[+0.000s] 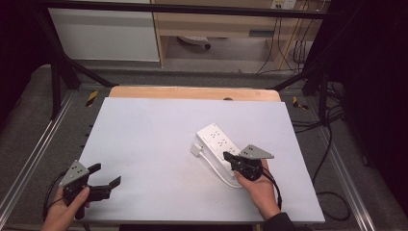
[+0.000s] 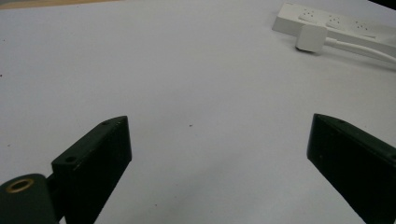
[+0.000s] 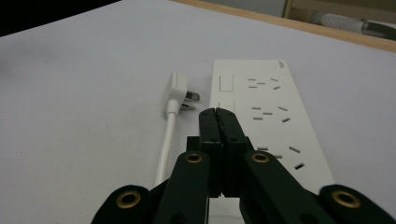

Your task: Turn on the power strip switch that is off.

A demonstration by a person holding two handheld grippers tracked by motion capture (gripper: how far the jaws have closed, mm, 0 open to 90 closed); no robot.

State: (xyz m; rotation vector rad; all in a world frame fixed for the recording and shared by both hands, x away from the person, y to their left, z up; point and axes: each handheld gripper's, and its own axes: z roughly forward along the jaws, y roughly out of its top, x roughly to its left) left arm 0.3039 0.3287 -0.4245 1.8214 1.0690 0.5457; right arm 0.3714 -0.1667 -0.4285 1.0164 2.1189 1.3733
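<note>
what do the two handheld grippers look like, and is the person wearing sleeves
Both the left gripper and right gripper are black, each topped with a grey three-cornered plate. The fingers are flat, blocky black bars with small screw holes; brass-coloured rings sit at the linkage pivots. A black cable trails from each. A dark sleeve covers the right wrist; no sleeve shows on the left.

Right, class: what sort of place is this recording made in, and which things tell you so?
Probably a lab or workshop test bench: a white-topped table inside a black metal frame, cables trailing across the floor behind, and a person's hand-held left claw.
</note>
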